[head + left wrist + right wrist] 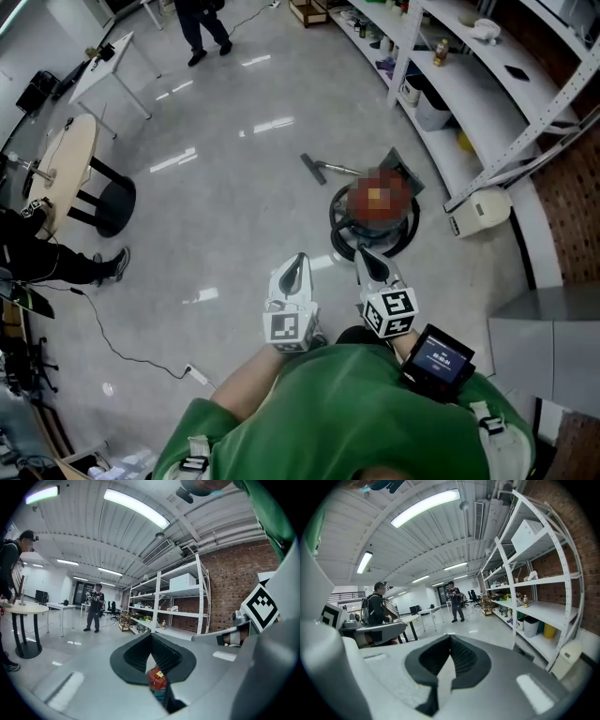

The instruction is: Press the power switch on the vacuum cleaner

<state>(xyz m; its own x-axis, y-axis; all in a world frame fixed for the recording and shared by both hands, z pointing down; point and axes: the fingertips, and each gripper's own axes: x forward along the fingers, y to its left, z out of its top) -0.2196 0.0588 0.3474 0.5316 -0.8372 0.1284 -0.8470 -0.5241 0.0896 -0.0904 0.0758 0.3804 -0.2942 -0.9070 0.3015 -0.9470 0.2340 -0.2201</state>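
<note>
The vacuum cleaner [375,214] stands on the grey floor in the head view; it is a round canister with a red top and a black base, partly under a blur patch. Its floor nozzle [314,169] lies just behind it. My right gripper [362,255] hangs over the canister's near edge, jaws shut and empty. My left gripper [298,261] is shut and empty too, a little left of the canister and over bare floor. In the left gripper view a red bit of the vacuum cleaner [157,679] shows through the gap below my left gripper [151,637]. My right gripper [450,639] points across the room; no vacuum shows there.
White metal shelving [487,103] with bottles and bins runs along the right. A white box-shaped device [483,211] lies on the floor beside it. At left are a round table [61,164], a black stool [112,202], a person [47,258] and a floor cable [112,347]. Another person [202,28] stands far off.
</note>
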